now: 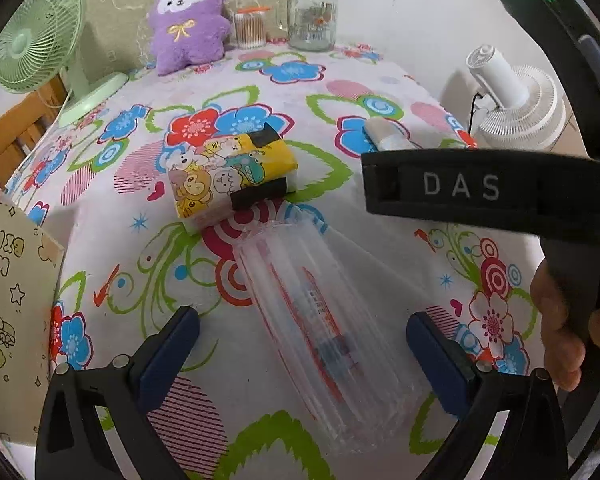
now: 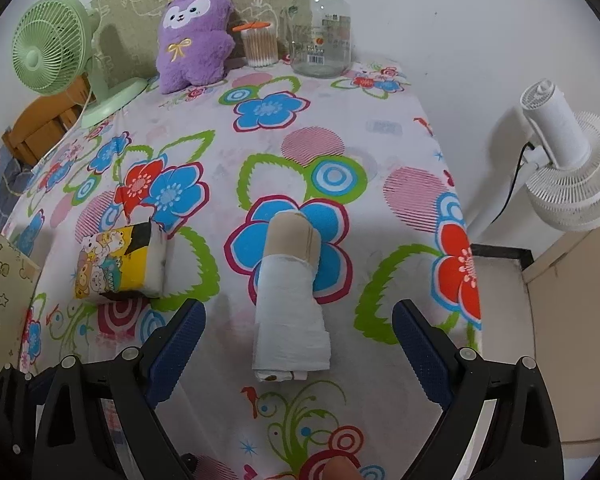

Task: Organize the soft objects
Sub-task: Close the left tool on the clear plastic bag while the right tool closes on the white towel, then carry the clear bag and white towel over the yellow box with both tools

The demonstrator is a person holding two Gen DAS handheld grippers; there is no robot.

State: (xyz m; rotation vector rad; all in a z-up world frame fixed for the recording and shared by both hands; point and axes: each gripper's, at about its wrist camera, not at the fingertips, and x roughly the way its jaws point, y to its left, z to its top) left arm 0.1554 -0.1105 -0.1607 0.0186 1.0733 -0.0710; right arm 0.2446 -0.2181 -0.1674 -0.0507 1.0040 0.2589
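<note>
A clear inflated air-cushion pack [image 1: 320, 320] lies on the flowered tablecloth [image 1: 260, 92], between the spread blue pads of my open left gripper [image 1: 302, 336]. A yellow cartoon tissue pack [image 1: 228, 176] lies just beyond it and shows in the right wrist view [image 2: 120, 264]. My right gripper [image 2: 298, 328] is open around a white roll of plastic bags on a tan core [image 2: 292, 300]; the roll also shows in the left wrist view [image 1: 388, 134]. A purple plush toy [image 1: 186, 20] [image 2: 196, 36] leans against the back wall.
A green desk fan [image 1: 36, 40] stands at the back left. A glass jar [image 1: 312, 12] and a cotton-swab tub [image 1: 252, 28] stand at the back. A white floor fan [image 2: 568, 168] stands right of the table. A paper bag [image 1: 8, 300] sits at left.
</note>
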